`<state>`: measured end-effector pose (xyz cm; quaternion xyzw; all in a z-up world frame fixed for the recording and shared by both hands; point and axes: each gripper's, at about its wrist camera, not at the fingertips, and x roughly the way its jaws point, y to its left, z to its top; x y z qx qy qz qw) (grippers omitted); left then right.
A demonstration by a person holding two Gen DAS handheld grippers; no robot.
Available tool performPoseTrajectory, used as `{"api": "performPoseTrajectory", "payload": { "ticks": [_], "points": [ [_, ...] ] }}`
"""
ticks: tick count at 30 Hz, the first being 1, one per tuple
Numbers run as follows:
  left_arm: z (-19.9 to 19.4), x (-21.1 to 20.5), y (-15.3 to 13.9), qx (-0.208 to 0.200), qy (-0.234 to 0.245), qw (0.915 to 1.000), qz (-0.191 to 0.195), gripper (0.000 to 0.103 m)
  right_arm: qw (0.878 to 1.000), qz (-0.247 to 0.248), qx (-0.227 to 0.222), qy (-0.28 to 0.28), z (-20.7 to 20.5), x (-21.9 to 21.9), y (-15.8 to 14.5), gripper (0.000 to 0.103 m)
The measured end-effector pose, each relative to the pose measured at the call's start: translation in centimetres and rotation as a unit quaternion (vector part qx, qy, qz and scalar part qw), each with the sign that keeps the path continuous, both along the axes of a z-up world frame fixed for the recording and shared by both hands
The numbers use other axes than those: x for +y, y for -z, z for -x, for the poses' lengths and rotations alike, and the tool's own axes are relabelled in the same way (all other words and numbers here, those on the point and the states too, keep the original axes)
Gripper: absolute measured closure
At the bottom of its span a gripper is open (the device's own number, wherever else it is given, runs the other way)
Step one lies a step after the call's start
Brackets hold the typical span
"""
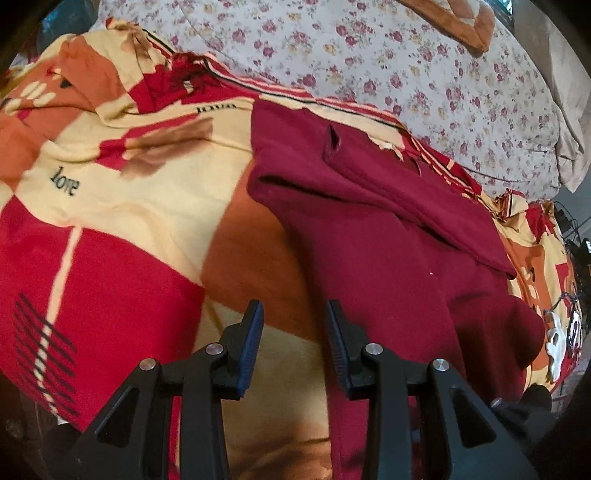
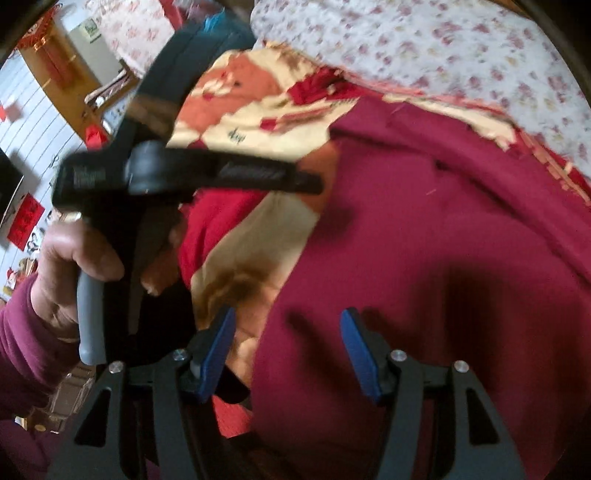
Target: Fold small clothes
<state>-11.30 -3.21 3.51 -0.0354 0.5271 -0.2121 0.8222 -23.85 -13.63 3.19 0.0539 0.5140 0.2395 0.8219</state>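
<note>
A dark red garment (image 1: pixel 388 236) lies spread on a patterned red, cream and orange blanket (image 1: pixel 110 192), with a folded flap across its upper part. My left gripper (image 1: pixel 295 314) is open and empty, just above the garment's left edge. In the right wrist view the same garment (image 2: pixel 424 240) fills the middle and right. My right gripper (image 2: pixel 288 325) is open and empty above the garment's near left part. The left gripper (image 2: pixel 310 184) also shows there, held in a hand at the left, its tips near the garment's left edge.
A white floral quilt (image 1: pixel 406 66) lies behind the blanket, with an orange-brown cloth (image 1: pixel 461 22) at the top. Cables and small objects (image 1: pixel 576 236) sit at the bed's right edge. A tiled wall with red decorations (image 2: pixel 26 221) is at the far left.
</note>
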Motion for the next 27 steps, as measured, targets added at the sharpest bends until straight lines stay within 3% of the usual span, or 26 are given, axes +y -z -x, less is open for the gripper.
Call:
{"api": "performPoseTrajectory", "payload": {
  "ticks": [4,9,13,16,18,20,23,27],
  "points": [
    [-0.7,-0.5,0.4,0.003,0.005,1.0000,0.000,0.089,0.999,0.047,0.000,0.024,-0.3,1.2,1.5,0.041],
    [-1.0,-0.9,1.0,0.031,0.020,0.9985,0.042,0.089,0.992,0.118,-0.035,0.029,0.6,3.3,1.8,0.043],
    [-0.8,-1.8,1.5,0.027,0.033,0.9982,0.042,0.089,0.985,0.161,-0.055,0.023,1.2,4.5,2.3,0.043],
    [-1.0,-1.8,1.6,0.031,0.034,0.9977,0.050,0.089,0.982,0.176,-0.066,0.020,1.5,4.6,2.2,0.056],
    [-1.0,-1.9,1.6,0.036,0.048,0.9964,0.059,0.103,0.986,0.154,-0.059,0.016,1.7,3.9,1.9,0.067],
    [-0.9,-2.0,1.4,0.030,0.051,0.9963,0.062,0.103,0.992,0.120,-0.044,0.010,1.7,3.3,1.4,0.087],
    [-1.0,-1.3,0.6,0.032,0.052,0.9951,0.078,0.103,0.996,0.080,-0.024,0.010,1.2,2.8,1.1,0.092],
    [-1.1,1.3,-1.6,0.015,0.051,0.9949,0.085,0.103,1.000,-0.012,-0.002,-0.001,0.7,2.7,-0.4,0.093]
  ]
}}
